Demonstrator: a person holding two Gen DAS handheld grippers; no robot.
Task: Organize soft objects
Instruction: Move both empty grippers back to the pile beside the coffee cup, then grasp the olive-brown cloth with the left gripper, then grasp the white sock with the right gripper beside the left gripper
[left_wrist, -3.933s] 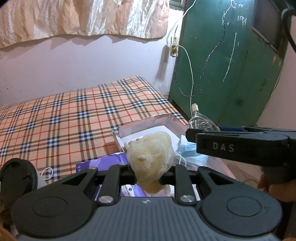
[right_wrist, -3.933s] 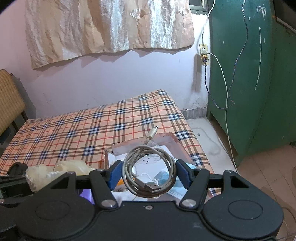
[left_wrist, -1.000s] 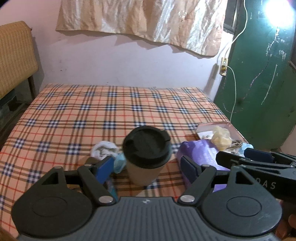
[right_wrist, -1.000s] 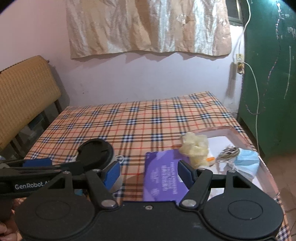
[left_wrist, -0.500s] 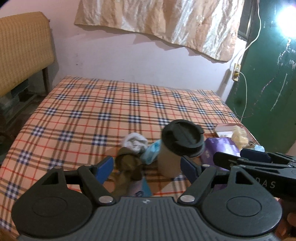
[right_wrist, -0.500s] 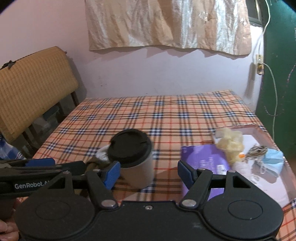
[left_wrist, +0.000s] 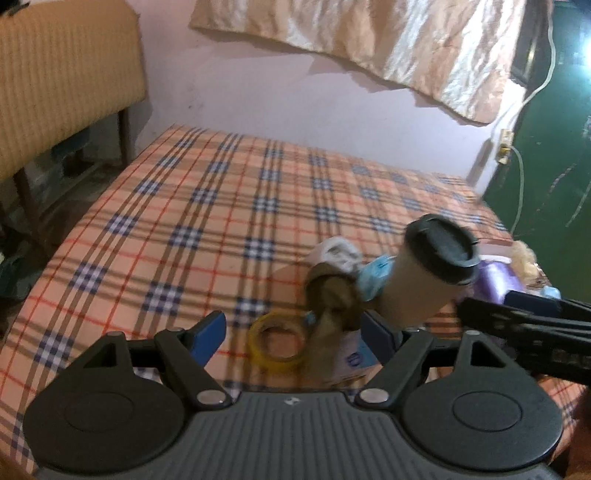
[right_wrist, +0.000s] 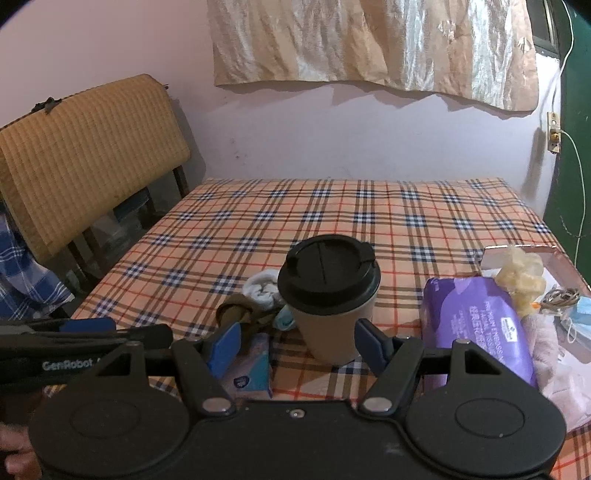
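The plaid bedsheet (right_wrist: 332, 206) fills the space ahead of both your grippers, with a woven headboard panel (right_wrist: 88, 147) off beyond your left fingers. Just past your right gripper's right finger lies the purple tissue pack (right_wrist: 476, 317), flat on the sheet, and beyond it, further out to that side, sits the open pink box (right_wrist: 524, 254) holding a pale yellow crumpled bag (right_wrist: 521, 277), a coiled cable (right_wrist: 557, 297) and a blue face mask (right_wrist: 581, 317).

The paper cup with a black lid (right_wrist: 328, 295) stands upright just ahead of your right gripper (right_wrist: 291, 345), lined up with the gap between its blue pads but beyond the tips, not touched. That gripper's fingers stand wide apart with nothing between them.

Your left gripper (left_wrist: 291, 334) also has its fingers spread wide and empty. Ahead of its gap lies a roll of yellow tape (left_wrist: 277, 345), flat on the sheet. Just off its right finger a brown sock (left_wrist: 332, 299) lies bunched over a small blue-and-white packet (left_wrist: 351, 356). Behind the sock, further from your fingertips, sit a rolled white sock (left_wrist: 338, 253) and a light blue cloth (left_wrist: 376, 275) pressed against the cup's side. This view is blurred, so the small soft pieces are hard to tell apart at their edges.
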